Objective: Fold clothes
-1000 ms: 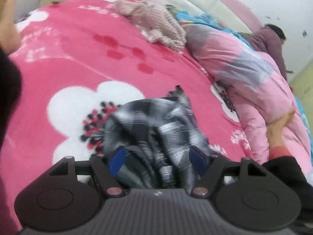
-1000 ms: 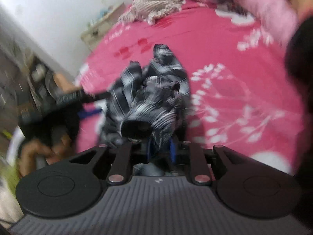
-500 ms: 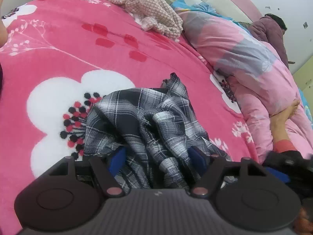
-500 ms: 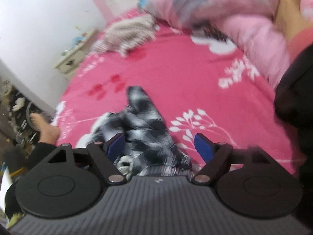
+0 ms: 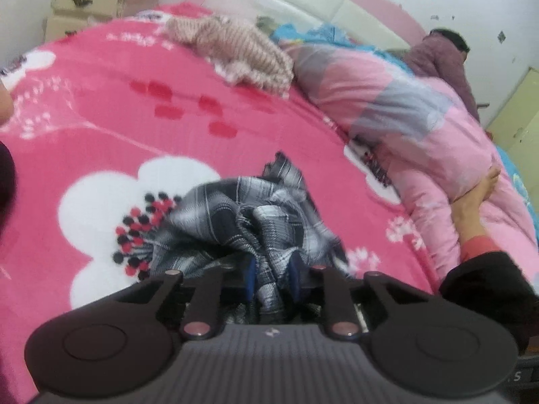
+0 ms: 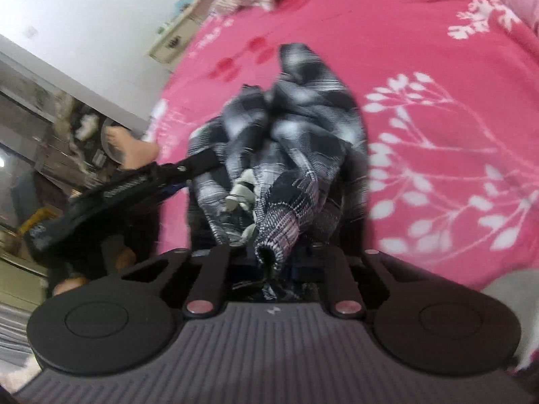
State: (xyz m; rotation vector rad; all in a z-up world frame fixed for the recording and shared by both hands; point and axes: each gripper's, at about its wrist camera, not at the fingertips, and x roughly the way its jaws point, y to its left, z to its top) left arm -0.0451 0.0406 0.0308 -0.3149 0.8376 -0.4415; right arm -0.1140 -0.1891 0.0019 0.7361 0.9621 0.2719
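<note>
A crumpled black, grey and white plaid shirt (image 5: 242, 222) lies bunched on the pink flowered bedspread (image 5: 101, 107). In the left wrist view my left gripper (image 5: 271, 277) has its jaws closing, the blue pads pinching a fold of the shirt. In the right wrist view the same plaid shirt (image 6: 286, 148) rises in a heap, and my right gripper (image 6: 269, 261) has its jaws closing on another bunched edge of it. The left gripper's black body (image 6: 141, 185) shows at the left of the right wrist view, reaching into the shirt.
A beige knitted garment (image 5: 235, 50) lies further up the bed. A rolled pink and grey quilt (image 5: 404, 111) runs along the right side, with a person's foot (image 5: 471, 198) against it and another person (image 5: 441, 57) beyond. A cream nightstand (image 5: 91, 3) stands behind.
Both grippers stood wide half a second ago and have since closed on folds of the plaid shirt. The right gripper has dropped lower and rolled; the shirt is more bunched up.
</note>
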